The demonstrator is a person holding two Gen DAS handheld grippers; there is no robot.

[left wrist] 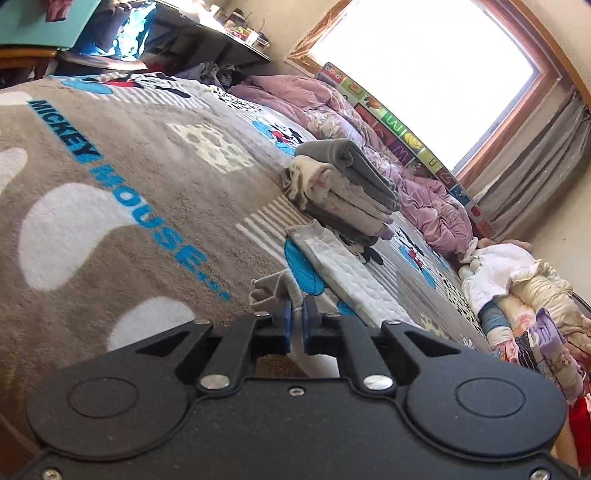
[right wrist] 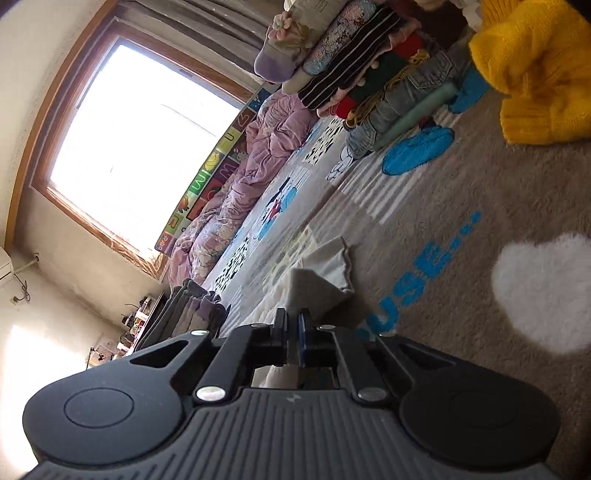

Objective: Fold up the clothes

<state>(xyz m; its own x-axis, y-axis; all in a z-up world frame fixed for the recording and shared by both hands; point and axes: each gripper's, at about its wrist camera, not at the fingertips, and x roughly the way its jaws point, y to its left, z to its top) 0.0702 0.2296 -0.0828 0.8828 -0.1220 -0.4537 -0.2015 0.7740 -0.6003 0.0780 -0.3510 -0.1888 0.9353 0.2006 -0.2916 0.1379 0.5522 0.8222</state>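
Both grippers pinch one pale quilted garment (left wrist: 343, 273) lying on the bed (left wrist: 110, 221): the left gripper (left wrist: 296, 314) is clenched on a grey corner, the right gripper (right wrist: 291, 325) likewise. The cloth runs ahead toward the folded stack (left wrist: 347, 188) (window side).

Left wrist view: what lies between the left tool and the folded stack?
A white quilted garment spread on the Mickey blanket, between the left tool and the folded stack.

The yellow knit (right wrist: 532, 70) runs off the right wrist view's top and right edges, items on the far desk (left wrist: 243, 33) are too small to identify, and the window (left wrist: 417, 70) is blown out white.
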